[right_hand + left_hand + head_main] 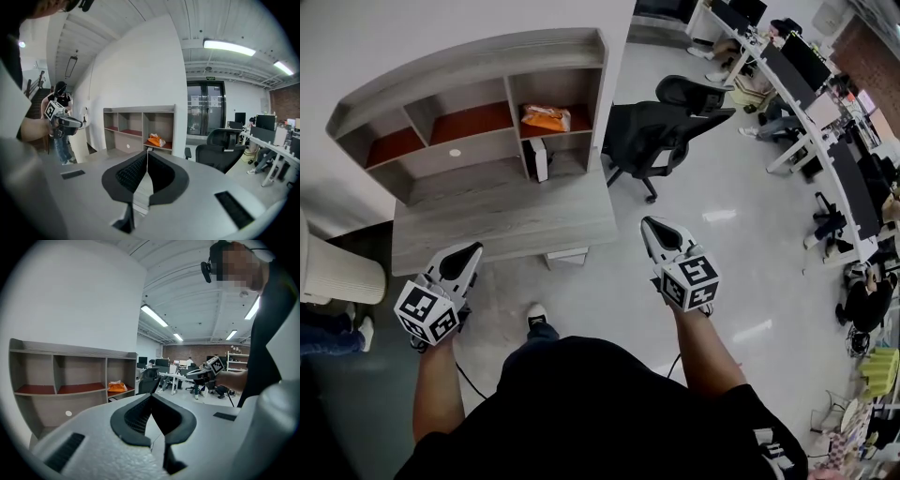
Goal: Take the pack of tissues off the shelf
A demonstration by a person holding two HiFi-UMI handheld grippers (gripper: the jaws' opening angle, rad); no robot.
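Jaws closed and empty on left gripper [475, 247] and right gripper [648, 223], the pack of tissues [547, 117] lies well ahead, almost in line with the right one.

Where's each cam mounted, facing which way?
Head view: on the person's head, steeply down at grey wooden shelf unit; shows forearms, left hand-held gripper, right hand-held gripper.
Left gripper view: rides left one, faces shelf; own shut jaws, person's torso.
Right gripper view: rides right one, faces shelf; own shut jaws, other forearm.
Shared: orange tissue pack in the shelf's right compartment, all three.
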